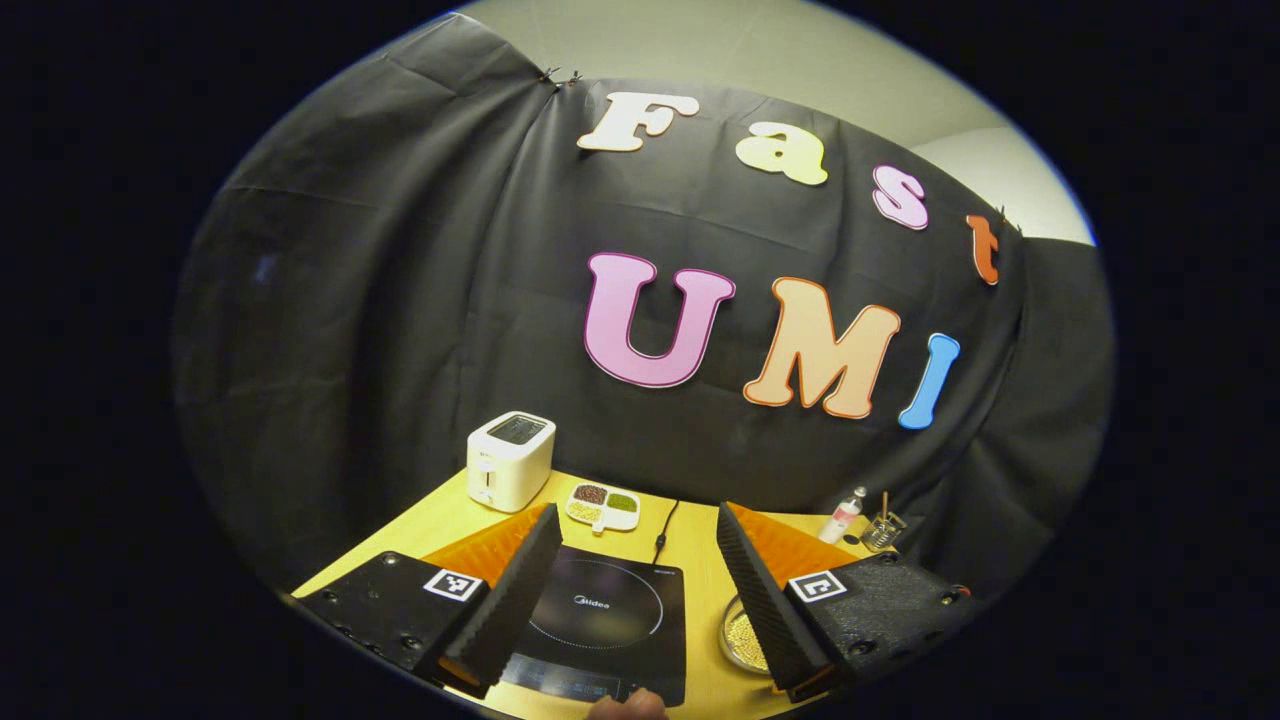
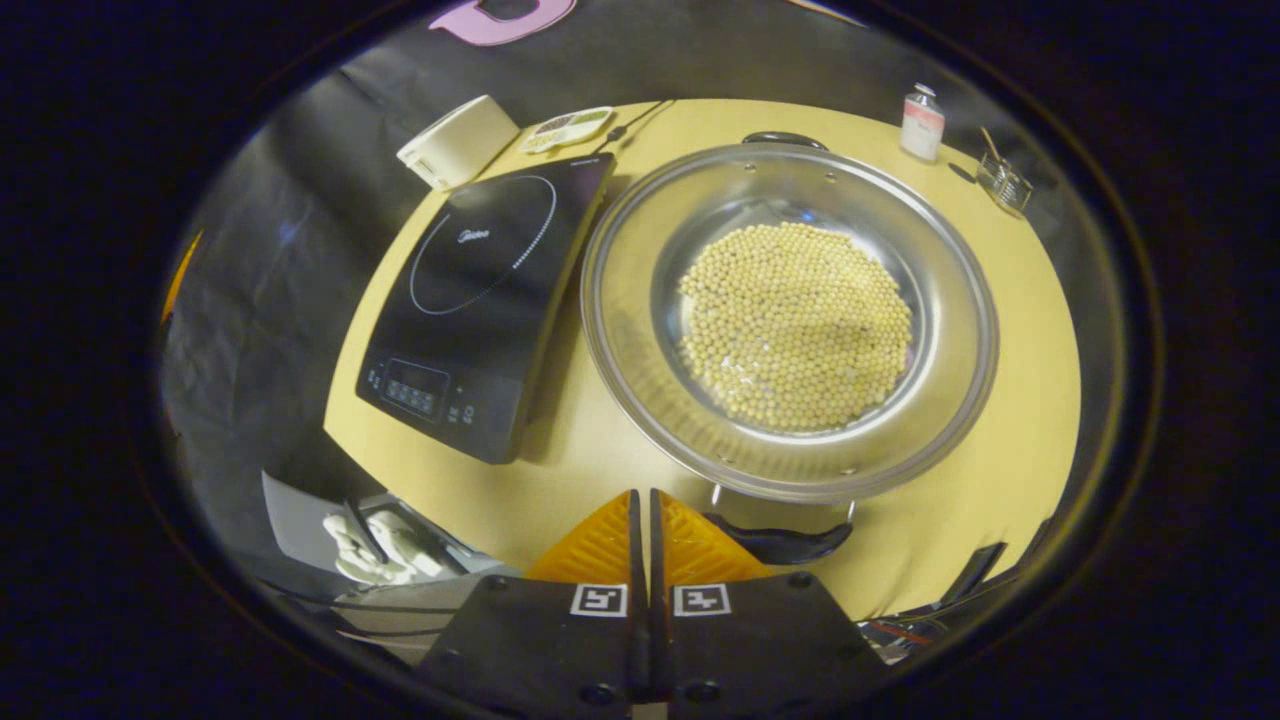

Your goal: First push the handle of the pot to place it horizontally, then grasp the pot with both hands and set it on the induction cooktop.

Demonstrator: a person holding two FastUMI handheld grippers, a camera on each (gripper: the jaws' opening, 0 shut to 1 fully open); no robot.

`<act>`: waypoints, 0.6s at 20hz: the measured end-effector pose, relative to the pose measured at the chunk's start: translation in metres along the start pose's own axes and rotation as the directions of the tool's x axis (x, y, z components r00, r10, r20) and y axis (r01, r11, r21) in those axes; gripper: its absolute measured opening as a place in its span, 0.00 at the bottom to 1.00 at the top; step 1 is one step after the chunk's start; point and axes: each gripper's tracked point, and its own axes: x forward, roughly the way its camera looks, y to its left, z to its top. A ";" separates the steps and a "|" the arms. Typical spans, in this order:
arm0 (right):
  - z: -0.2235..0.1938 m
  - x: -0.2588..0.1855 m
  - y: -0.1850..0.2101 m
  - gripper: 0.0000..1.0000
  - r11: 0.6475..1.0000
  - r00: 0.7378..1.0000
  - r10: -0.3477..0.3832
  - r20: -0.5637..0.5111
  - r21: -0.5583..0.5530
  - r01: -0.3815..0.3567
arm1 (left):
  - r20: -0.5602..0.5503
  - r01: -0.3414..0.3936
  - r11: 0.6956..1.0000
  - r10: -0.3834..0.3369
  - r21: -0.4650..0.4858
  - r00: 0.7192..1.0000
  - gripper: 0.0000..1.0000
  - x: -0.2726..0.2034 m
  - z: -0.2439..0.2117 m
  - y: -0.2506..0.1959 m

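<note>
**Fingers pressed together at near handle of pot**

Right gripper (image 2: 649,500) clenched on nothing, tips just beside the dark near handle (image 2: 778,545), which lies at four o'clock from them. Steel pot (image 2: 640,330) ahead at twelve to one o'clock, round, shiny, heaped with pale beans (image 2: 795,325). Glossy black induction cooktop (image 2: 480,300) at ten o'clock, beside the pot. Left gripper (image 1: 634,590) spread wide and empty, ribbed pads facing the cooktop; likely farther from the handle. Matte yellow table (image 2: 1010,450).

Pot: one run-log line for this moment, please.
pot: on table, beside cooktop | left hand-held gripper: open | right hand-held gripper: shut, empty
</note>
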 end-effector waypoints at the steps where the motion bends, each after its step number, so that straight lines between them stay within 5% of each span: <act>1: -0.002 0.000 0.000 0.03 1.000 1.000 -0.008 -0.004 -0.006 0.008 | 0.000 0.004 1.000 -0.004 0.001 1.000 0.95 -0.001 -0.002 0.003; 12: -0.005 0.003 -0.016 0.03 0.999 0.999 -0.033 -0.009 -0.005 0.033 | -0.025 -0.032 0.999 0.032 -0.008 0.999 0.95 -0.008 -0.013 0.013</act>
